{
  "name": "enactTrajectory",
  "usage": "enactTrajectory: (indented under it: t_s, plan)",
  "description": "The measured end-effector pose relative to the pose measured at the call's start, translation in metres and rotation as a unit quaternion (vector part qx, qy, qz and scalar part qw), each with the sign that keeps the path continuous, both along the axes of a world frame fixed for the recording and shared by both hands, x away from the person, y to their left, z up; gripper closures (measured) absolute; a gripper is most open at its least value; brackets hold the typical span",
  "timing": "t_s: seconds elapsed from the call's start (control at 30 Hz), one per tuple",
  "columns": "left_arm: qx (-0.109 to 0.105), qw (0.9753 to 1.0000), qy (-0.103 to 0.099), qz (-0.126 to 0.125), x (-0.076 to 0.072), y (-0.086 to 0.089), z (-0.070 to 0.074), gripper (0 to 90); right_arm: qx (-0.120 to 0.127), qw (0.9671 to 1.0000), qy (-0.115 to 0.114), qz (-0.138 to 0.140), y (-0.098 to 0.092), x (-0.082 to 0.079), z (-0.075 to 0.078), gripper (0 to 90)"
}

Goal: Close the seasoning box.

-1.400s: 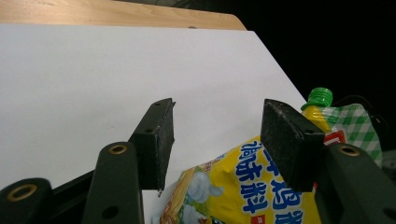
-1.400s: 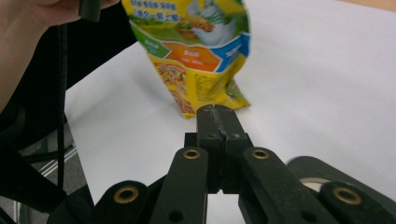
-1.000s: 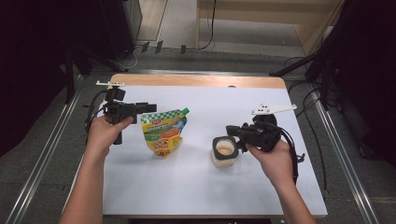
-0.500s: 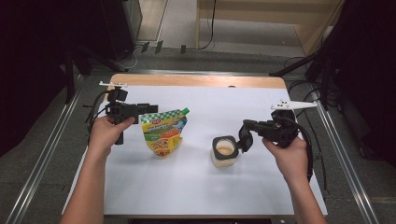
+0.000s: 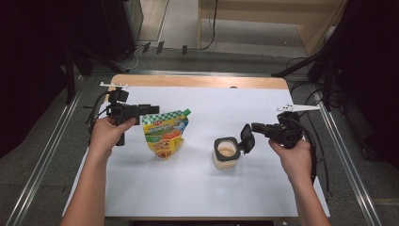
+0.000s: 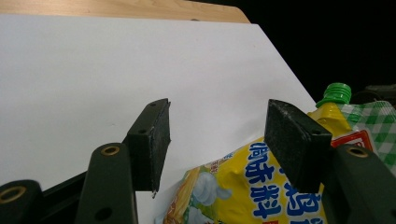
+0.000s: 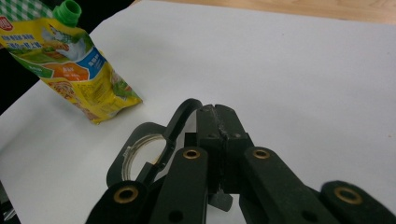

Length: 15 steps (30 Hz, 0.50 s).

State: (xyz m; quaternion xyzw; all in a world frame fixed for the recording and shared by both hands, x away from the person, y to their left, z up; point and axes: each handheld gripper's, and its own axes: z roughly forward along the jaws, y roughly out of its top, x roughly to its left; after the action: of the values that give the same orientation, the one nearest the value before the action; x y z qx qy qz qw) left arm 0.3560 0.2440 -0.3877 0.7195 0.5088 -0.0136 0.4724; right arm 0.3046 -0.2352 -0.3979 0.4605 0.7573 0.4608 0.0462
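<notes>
White desk (image 5: 197,188), dark surroundings. Near: we hold the right tool (image 5: 247,138), jaws pressed together on a black lid (image 7: 140,154); it has swung off the jar (image 5: 225,153) since a second ago, so the jar now stands open mid-desk. Farther left: left tool (image 5: 143,109), jaws apart, at the upright seasoning pouch (image 5: 164,134), ready to steady it for pouring.

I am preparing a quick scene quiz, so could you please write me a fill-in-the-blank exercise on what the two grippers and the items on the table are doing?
1. The left gripper has its jaws ____ beside the yellow printed spout pouch.
2. The pouch's screw cap is ____ in colour.
3. The right gripper is shut on the black ____, lifted off the small glass jar.

Missing words: open; green; lid
</notes>
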Motion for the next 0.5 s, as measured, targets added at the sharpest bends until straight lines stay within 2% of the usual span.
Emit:
enactTrajectory:
  t_s: [0.5]
  plan:
    - [0.001,0.9999,-0.002,0.011,0.000,0.006,0.000,40.8,-0.006,0.9998,0.004,0.019,0.014,-0.002,-0.004,90.0]
